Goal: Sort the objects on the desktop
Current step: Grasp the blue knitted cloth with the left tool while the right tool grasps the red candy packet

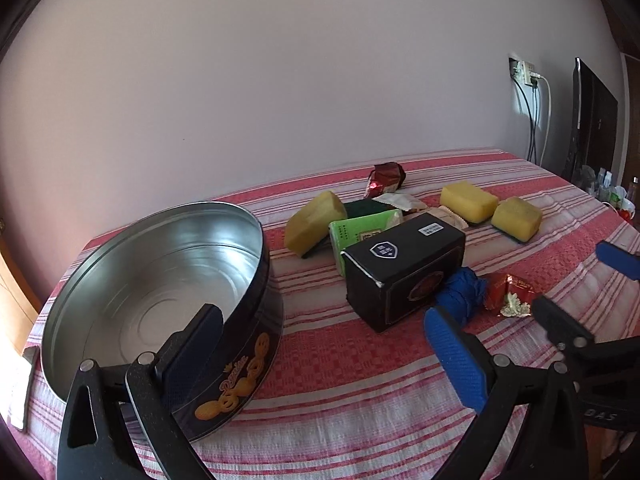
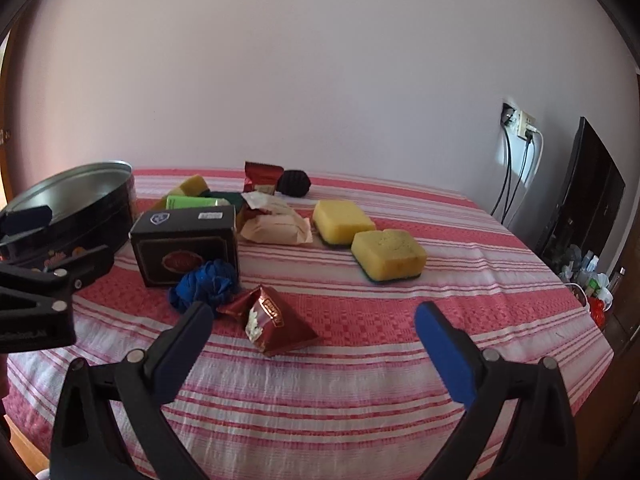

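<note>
Both tools, left tool (image 1: 324,338) and right tool (image 2: 314,334), gape, holding nothing. Tin (image 1: 168,264) bare; sponges, boxes, wrappers all unsorted on counter (image 2: 400,380).

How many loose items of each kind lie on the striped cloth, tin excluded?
Yellow sponges: 3
Boxes, black and green: 2
Red snack packets: 2
Beige wrapped packets: 2
Blue cloth: 1
Black ball: 1
Total: 11
</note>
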### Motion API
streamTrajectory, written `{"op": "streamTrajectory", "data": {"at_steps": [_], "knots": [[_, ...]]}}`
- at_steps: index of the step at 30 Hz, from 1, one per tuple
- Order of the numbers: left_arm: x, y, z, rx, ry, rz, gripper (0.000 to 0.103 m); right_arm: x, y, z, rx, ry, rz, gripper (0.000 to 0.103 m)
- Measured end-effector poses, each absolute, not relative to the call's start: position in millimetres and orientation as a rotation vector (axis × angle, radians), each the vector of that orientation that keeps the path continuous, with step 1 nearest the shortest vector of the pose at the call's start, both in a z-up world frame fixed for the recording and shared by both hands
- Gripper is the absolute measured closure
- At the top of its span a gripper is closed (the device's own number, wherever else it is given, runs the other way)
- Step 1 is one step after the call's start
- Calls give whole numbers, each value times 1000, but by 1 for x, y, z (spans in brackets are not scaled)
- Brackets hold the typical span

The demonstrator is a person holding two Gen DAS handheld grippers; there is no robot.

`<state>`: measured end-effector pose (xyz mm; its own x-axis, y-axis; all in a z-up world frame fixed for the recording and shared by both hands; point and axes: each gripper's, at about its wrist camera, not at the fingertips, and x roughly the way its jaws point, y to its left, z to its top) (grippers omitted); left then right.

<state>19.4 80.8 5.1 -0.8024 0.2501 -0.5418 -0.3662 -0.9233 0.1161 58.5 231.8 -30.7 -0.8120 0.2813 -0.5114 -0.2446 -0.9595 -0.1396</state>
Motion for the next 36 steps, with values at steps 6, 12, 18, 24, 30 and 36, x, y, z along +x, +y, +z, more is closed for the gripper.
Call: {"op": "streamTrajectory", "data": {"at_steps": [6,12,18,24,30,36], "knots": [[28,95,4,-761,281,2549,1,26,248,-45,-1037,16,2754,16],[26,108,-5,-847,250,2480,1,6,252,-55,-1246,58,2769,45],[19,117,-11,-926,196,2433,1,24,264,-53,-1179,160,2816,63],[9,142,-20,-998,192,2404,1,54,294,-40,-1024,253,2767,63],[-12,170,-32,-1105,184,2352,30,82,313,-33,-917,326,2735,63],[-23,175,-34,-1141,161,2373,50,90,319,-33,-896,376,2739,63]]}}
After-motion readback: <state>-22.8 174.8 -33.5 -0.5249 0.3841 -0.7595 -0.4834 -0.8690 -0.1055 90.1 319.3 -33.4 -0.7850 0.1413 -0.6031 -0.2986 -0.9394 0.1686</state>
